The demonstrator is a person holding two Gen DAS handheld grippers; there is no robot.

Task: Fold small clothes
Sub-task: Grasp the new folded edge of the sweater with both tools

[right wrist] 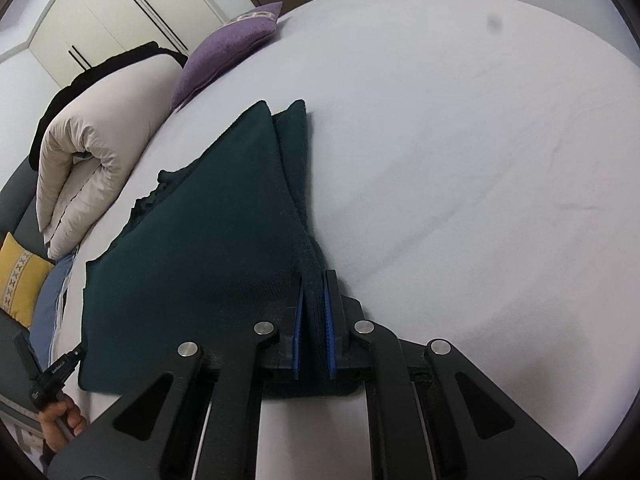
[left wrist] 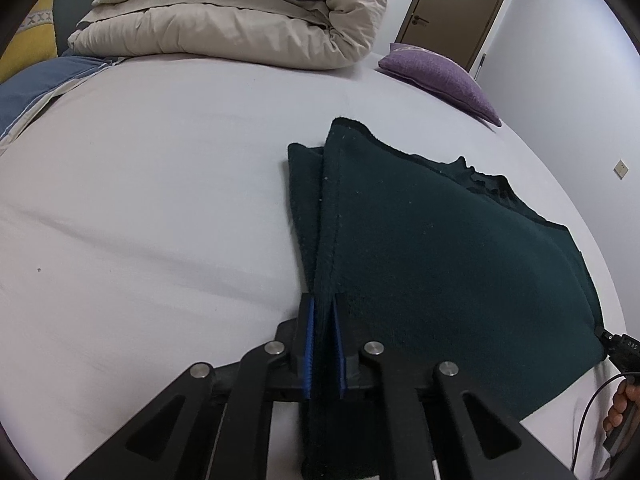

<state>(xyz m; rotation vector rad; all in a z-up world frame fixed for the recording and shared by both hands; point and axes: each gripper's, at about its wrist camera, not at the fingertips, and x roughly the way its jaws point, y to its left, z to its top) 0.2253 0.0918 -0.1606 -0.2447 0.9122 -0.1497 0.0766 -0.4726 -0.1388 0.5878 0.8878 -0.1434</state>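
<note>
Gripping the near edge of a dark green garment (left wrist: 420, 248) with both tools, jaws closed on cloth: left gripper (left wrist: 323, 312) pinching the left corner at lower centre of its frame, right gripper (right wrist: 314, 284) pinching the opposite corner, blue pads pressed against bunched knit on each side. Lying on the pale bedsheet (left wrist: 140, 200), with the far part already doubled over in a loose layer and the held edge pulled slightly taut between the two grips.

Judging the step as carrying this near edge up and over toward the far edge. Doing it well probably means lifting both corners together at matching height, keeping the span between them gently stretched to stop the middle sagging, laying the edge squarely on the far hem, and letting go only once the cloth is resting flat. Watching for a thick pinch slipping free on one side and skewing the fold.

Showing, in the left wrist view only: a brown door (left wrist: 456, 12) at upper right and a ragged far hem along the right of the cloth. Showing, in the right wrist view only: white wardrobe doors (right wrist: 120, 4) at upper left. Appearing in both: the rolled beige duvet (left wrist: 240, 16), purple cushion (left wrist: 444, 76), yellow pillow (right wrist: 20, 276).
</note>
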